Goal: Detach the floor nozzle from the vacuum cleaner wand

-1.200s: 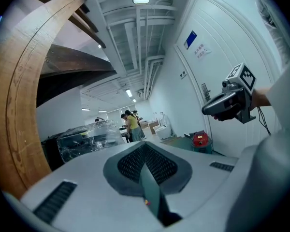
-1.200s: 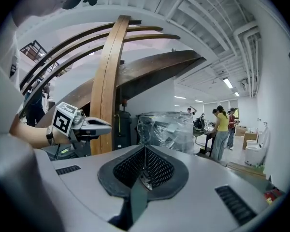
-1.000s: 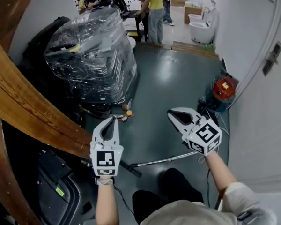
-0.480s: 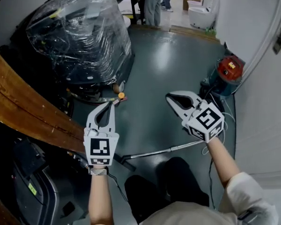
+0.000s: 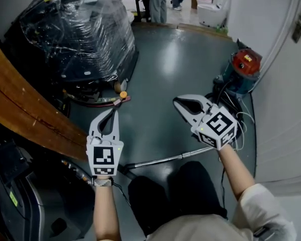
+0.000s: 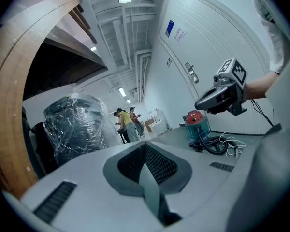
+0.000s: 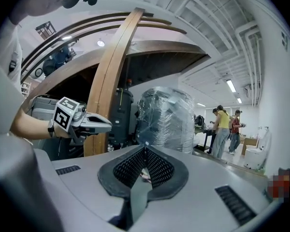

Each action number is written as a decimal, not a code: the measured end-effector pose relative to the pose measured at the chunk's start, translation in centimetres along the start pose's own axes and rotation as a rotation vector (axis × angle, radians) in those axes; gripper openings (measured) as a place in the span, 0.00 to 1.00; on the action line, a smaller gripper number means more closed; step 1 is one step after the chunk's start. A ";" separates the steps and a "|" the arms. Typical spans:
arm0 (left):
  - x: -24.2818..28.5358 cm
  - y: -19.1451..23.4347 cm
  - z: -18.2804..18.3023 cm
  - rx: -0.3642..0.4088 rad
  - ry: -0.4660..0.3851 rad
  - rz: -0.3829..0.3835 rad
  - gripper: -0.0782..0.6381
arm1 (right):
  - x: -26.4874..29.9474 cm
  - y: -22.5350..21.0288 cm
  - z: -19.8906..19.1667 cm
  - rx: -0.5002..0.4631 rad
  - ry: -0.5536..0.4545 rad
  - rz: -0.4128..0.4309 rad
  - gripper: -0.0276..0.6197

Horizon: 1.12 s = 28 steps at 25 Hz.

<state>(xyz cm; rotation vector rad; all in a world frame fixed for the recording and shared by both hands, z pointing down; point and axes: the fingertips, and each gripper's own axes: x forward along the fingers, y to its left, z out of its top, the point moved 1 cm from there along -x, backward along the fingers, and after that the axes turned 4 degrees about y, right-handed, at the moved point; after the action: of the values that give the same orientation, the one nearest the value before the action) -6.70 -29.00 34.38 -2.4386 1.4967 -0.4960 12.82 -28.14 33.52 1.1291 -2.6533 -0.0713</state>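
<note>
Nearly level: left gripper [image 5: 113, 114], right gripper [image 5: 178, 103].

Held out side by side, the left gripper [image 5: 114, 112] and the right gripper [image 5: 176, 102] point forward, roughly level, each with jaws closed together on nothing.

Left claw [image 5: 114, 111] closed, right claw [image 5: 176, 101] closed, wand [image 5: 165, 159] below

A workshop hall: glossy grey floor [image 5: 180, 69], plastic-wrapped machine [image 5: 75, 29], red shop vacuum [image 5: 243, 67], exposed ceiling pipes [image 6: 141, 71].
</note>
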 end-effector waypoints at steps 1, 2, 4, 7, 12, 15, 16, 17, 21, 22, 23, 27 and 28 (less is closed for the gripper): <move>-0.3 -0.3 -0.4 0.005 -0.009 0.000 0.11 | -0.1 0.5 -0.4 -0.008 -0.006 0.000 0.09; -0.7 -0.6 -0.9 0.009 -0.017 -0.001 0.11 | -0.2 1.0 -0.8 -0.015 -0.013 0.002 0.09; -1.3 -1.0 -1.9 0.019 -0.027 -0.008 0.11 | -0.2 2.1 -1.7 -0.026 -0.020 0.011 0.09; -1.9 -1.3 -3.5 0.025 -0.019 -0.026 0.11 | 0.3 3.7 -3.5 -0.030 -0.003 0.024 0.09; -2.3 -2.1 -7.1 0.022 0.021 -0.061 0.11 | 2.0 5.7 -7.4 -0.038 0.045 0.059 0.09; -2.4 -3.0 -9.5 0.002 0.022 -0.092 0.11 | 3.3 6.8 -9.4 -0.042 0.060 0.080 0.09; -2.5 -3.2 -10.3 -0.012 0.019 -0.098 0.11 | 3.7 7.2 -10.1 -0.044 0.069 0.086 0.09; -2.6 -3.4 -11.3 -0.023 0.022 -0.102 0.11 | 4.1 7.6 -10.8 -0.046 0.078 0.096 0.09; -2.5 -4.0 -15.8 -0.023 0.087 -0.113 0.11 | 6.3 8.8 -13.2 -0.079 0.088 0.152 0.09; -2.5 -4.2 -16.9 -0.024 0.105 -0.119 0.11 | 6.9 9.0 -13.9 -0.082 0.083 0.162 0.09; -2.5 -4.5 -18.0 -0.030 0.118 -0.128 0.11 | 7.5 9.3 -14.5 -0.081 0.084 0.173 0.09; -2.7 -5.6 -21.8 -0.049 0.172 -0.167 0.11 | 9.8 10.8 -16.9 -0.101 0.105 0.229 0.09; -2.7 -5.6 -22.8 -0.046 0.190 -0.171 0.11 | 10.4 11.4 -17.5 -0.101 0.104 0.245 0.09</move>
<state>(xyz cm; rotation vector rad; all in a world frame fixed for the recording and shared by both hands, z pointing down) -12.47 -24.58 56.87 -2.6337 1.3865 -0.7545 2.35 -26.67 54.25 0.7497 -2.6394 -0.0969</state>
